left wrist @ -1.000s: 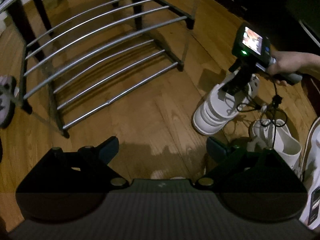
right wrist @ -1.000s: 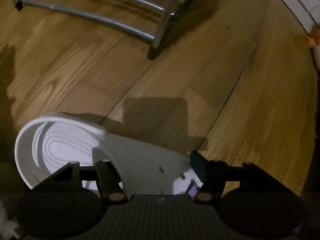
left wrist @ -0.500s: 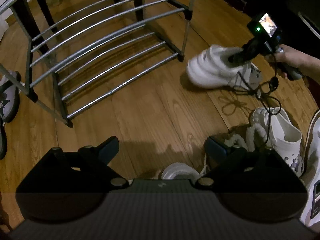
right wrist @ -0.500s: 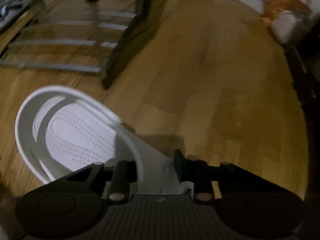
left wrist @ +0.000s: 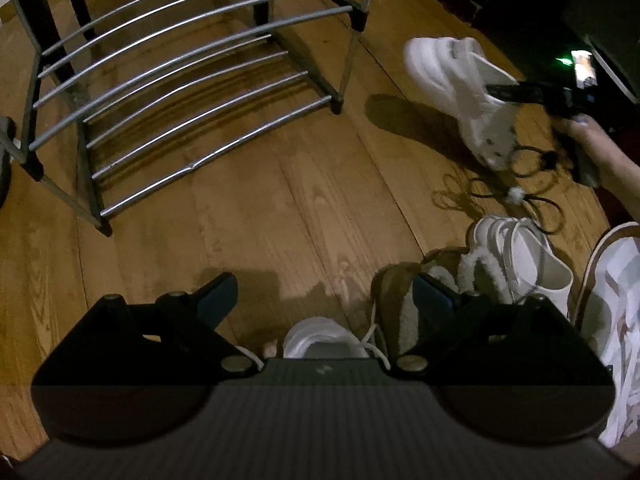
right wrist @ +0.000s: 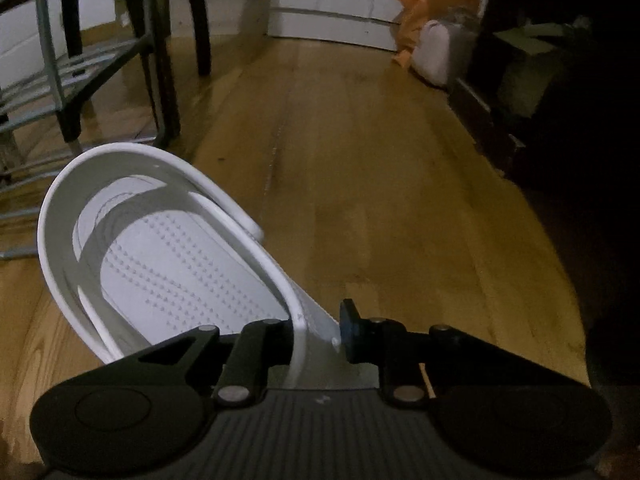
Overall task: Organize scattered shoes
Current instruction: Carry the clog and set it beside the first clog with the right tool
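In the left wrist view, the white clog (left wrist: 464,92), which a second ago lay on the floor (left wrist: 280,208) by its mate (left wrist: 520,256), is seen lifted clear and carried toward the metal shoe rack (left wrist: 192,80), while the left hand-held gripper (left wrist: 324,292) is held wide and empty above the remaining shoes. In the right wrist view, the right hand-held gripper (right wrist: 316,332) is closing, its pads pressed on the clog's upper edge; the pickup is judged done, with placement on the rack left.
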{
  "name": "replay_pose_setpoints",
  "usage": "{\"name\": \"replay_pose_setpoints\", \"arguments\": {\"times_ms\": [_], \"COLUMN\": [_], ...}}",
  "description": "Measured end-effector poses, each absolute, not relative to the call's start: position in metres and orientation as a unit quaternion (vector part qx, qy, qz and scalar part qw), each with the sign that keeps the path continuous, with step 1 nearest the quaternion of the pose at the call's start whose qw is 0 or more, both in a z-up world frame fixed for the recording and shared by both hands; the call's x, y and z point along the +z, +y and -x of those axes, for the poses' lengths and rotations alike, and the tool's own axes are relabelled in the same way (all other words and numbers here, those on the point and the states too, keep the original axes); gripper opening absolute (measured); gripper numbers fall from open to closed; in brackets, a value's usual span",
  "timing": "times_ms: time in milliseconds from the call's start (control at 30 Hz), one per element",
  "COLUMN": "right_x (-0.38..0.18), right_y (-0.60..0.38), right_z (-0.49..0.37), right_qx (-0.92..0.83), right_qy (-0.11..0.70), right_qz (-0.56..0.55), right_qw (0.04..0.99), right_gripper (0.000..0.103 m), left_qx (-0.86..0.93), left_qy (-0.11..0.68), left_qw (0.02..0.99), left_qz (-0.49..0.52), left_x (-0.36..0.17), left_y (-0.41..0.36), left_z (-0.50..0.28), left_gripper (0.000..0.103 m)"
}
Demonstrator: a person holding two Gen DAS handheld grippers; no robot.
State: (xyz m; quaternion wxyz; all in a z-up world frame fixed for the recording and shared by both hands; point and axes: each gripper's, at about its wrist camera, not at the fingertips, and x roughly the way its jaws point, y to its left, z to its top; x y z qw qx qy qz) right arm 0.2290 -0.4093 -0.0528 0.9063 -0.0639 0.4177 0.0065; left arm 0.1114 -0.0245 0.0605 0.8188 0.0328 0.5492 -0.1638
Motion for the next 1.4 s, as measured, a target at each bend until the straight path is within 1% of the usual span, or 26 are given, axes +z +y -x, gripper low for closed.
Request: {"name": "replay_pose_setpoints", "arguments": {"times_ms": [133, 200, 267, 367, 433, 533, 700, 733, 767, 800, 833, 867, 933, 1033, 1200, 1233, 1300, 1367, 1400], "right_x": [-0.038, -0.029, -0.026, -0.029, -0.037, -0.051, -0.075, -0.079, -0.082, -0.084, -0.085, -0.084, -0.068, -0.056, -0.039, -0.036, -0.022, -0.009, -0.003], "right_y": [-0.430, -0.450, -0.466, -0.490, -0.508, -0.527, -0.540, -0.540, -0.539, -0.535, -0.529, -0.521, -0.502, -0.487, -0.480, -0.478, -0.463, -0.437, -0.422], "right_z": [-0.196, -0.165, -0.140, -0.106, -0.079, -0.042, 0.004, 0.014, 0.024, 0.032, 0.034, 0.039, 0.048, 0.052, 0.073, 0.076, 0.084, 0.086, 0.087], "right_qx": [-0.014, -0.015, -0.031, -0.090, -0.129, -0.131, -0.170, -0.185, -0.201, -0.216, -0.214, -0.200, -0.165, -0.153, -0.126, -0.115, -0.087, -0.061, -0.043], "right_qy": [0.412, 0.418, 0.431, 0.471, 0.505, 0.534, 0.567, 0.563, 0.558, 0.551, 0.552, 0.552, 0.520, 0.500, 0.466, 0.464, 0.468, 0.489, 0.505], "right_qz": [0.075, 0.066, 0.040, -0.005, -0.055, -0.126, -0.180, -0.188, -0.196, -0.205, -0.209, -0.224, -0.255, -0.234, -0.262, -0.268, -0.267, -0.244, -0.228], "right_qw": [0.908, 0.906, 0.901, 0.878, 0.852, 0.825, 0.786, 0.783, 0.781, 0.780, 0.779, 0.778, 0.798, 0.820, 0.835, 0.836, 0.838, 0.835, 0.832], "right_gripper": [0.018, 0.018, 0.018, 0.018, 0.019, 0.020, 0.020, 0.022, 0.030, 0.036, 0.047, 0.066, 0.076, 0.077, 0.077, 0.078, 0.084, 0.093, 0.095], "left_qx": [-0.166, -0.174, -0.177, -0.174, -0.174, -0.172, -0.151, -0.148, -0.145, -0.140, -0.136, -0.132, -0.116, -0.089, -0.040, -0.029, -0.011, -0.003, -0.018], "left_qy": [0.552, 0.547, 0.543, 0.542, 0.544, 0.547, 0.555, 0.554, 0.554, 0.554, 0.553, 0.553, 0.550, 0.540, 0.536, 0.534, 0.536, 0.541, 0.545], "left_qw": [0.817, 0.818, 0.821, 0.822, 0.821, 0.819, 0.818, 0.819, 0.820, 0.820, 0.822, 0.823, 0.827, 0.837, 0.842, 0.843, 0.842, 0.839, 0.836], "left_qz": [-0.024, -0.018, -0.015, -0.018, -0.018, -0.018, -0.024, -0.022, -0.020, -0.020, -0.019, -0.017, -0.008, 0.017, 0.053, 0.057, 0.058, 0.061, 0.054], "left_x": [0.061, 0.065, 0.068, 0.069, 0.070, 0.073, 0.073, 0.074, 0.075, 0.076, 0.077, 0.079, 0.082, 0.090, 0.099, 0.101, 0.100, 0.096, 0.095], "left_y": [-0.022, -0.021, -0.020, -0.021, -0.022, -0.023, -0.017, -0.014, -0.010, -0.007, -0.003, 0.002, 0.016, 0.041, 0.082, 0.088, 0.090, 0.087, 0.083], "left_z": [-0.112, -0.111, -0.109, -0.108, -0.107, -0.103, -0.091, -0.086, -0.081, -0.076, -0.071, -0.067, -0.054, -0.032, 0.015, 0.024, 0.041, 0.052, 0.052], "left_gripper": [0.095, 0.095, 0.096, 0.097, 0.097, 0.098, 0.098, 0.098, 0.098, 0.098, 0.098, 0.098, 0.098, 0.098, 0.099, 0.101, 0.102, 0.102, 0.102]}}
